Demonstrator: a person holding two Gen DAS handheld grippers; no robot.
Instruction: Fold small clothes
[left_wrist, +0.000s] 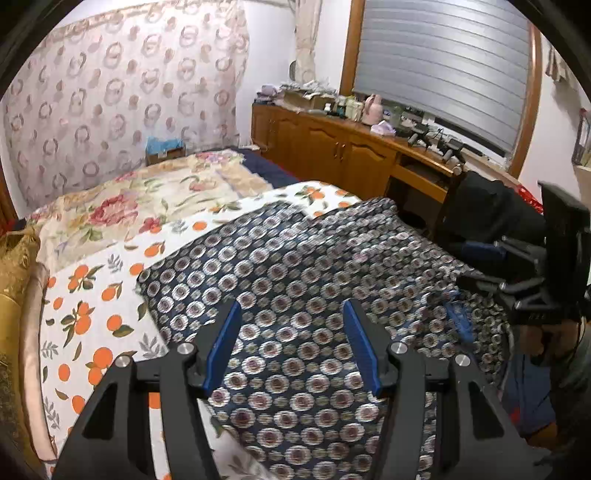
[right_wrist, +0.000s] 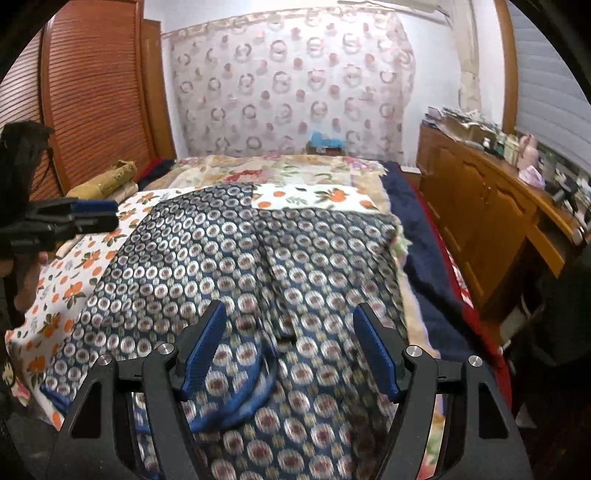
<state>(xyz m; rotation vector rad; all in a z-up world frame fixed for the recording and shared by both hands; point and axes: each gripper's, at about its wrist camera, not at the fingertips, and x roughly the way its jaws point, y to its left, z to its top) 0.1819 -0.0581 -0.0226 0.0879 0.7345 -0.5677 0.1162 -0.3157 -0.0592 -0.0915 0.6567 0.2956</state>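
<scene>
Left gripper (left_wrist: 291, 343): fingers spread, empty.
Right gripper (right_wrist: 290, 349): fingers spread, empty.
Risk: patterned garment (right_wrist: 236, 258) may bunch if only one layer gets pinched.

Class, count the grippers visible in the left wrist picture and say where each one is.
2. The left gripper is open at bottom centre above the patterned garment; the right gripper is at the right edge, over the garment's right side.

A bed (right_wrist: 421, 221) is covered by an orange-print sheet (left_wrist: 92, 295) and a floral quilt (left_wrist: 147, 203). A patterned curtain (right_wrist: 288, 85) is hung behind. Wooden cabinets (left_wrist: 332, 147) are cluttered beneath a shuttered window (left_wrist: 443, 62). A louvred door (right_wrist: 92, 92) is seen.
</scene>
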